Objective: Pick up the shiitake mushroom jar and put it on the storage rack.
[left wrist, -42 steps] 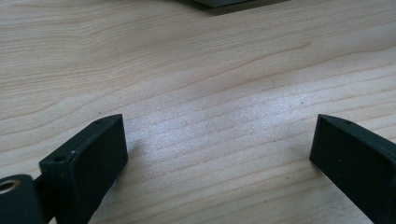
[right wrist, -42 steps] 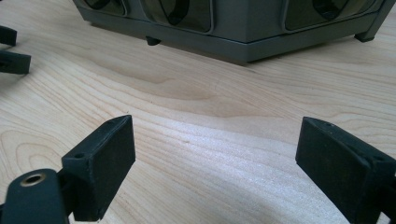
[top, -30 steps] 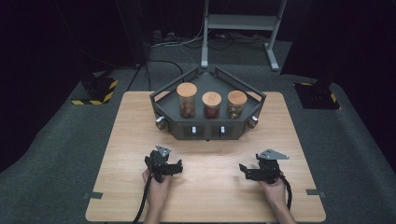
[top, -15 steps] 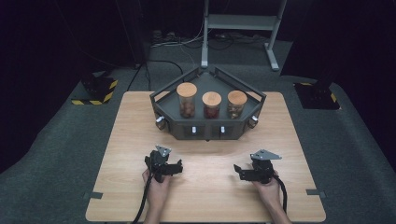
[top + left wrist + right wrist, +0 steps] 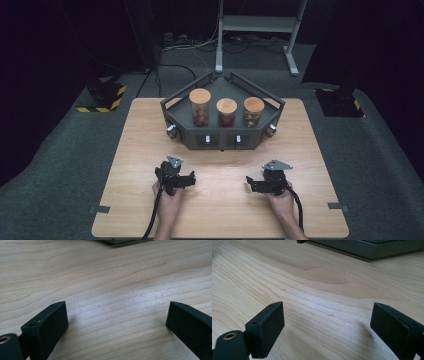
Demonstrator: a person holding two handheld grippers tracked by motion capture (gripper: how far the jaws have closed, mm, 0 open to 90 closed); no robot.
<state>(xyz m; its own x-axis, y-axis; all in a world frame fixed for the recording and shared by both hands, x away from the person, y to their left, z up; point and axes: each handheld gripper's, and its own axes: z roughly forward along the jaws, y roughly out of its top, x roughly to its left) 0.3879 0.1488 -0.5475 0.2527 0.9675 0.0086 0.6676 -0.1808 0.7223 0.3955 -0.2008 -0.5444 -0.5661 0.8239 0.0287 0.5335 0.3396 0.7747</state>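
My left gripper point(image 5: 176, 175) rests low over the near left of the wooden table point(image 5: 145, 150). Its jaws stand wide open, and in the left gripper view point(image 5: 117, 325) there is only bare wood between them. My right gripper point(image 5: 265, 184) sits at the near right, also open, with nothing between its jaws point(image 5: 327, 325). A hand holds each gripper from the near edge. Beyond both stands a dark grey angular tray point(image 5: 220, 142) holding three glass jars with wooden lids: a tall one point(image 5: 200, 107), a middle one point(image 5: 226, 112) and a right one point(image 5: 253, 111).
The tray's front edge point(image 5: 372, 247) lies a short way ahead of the right gripper. Small knobs point(image 5: 171, 131) stick out of the tray's front corners. On the dark floor are a yellow-and-black striped base point(image 5: 102, 97) at the left and a metal stand point(image 5: 260, 22) behind.
My right gripper has shifted a little to the left and lower over the table. The left gripper, the tray and the jars have not moved.
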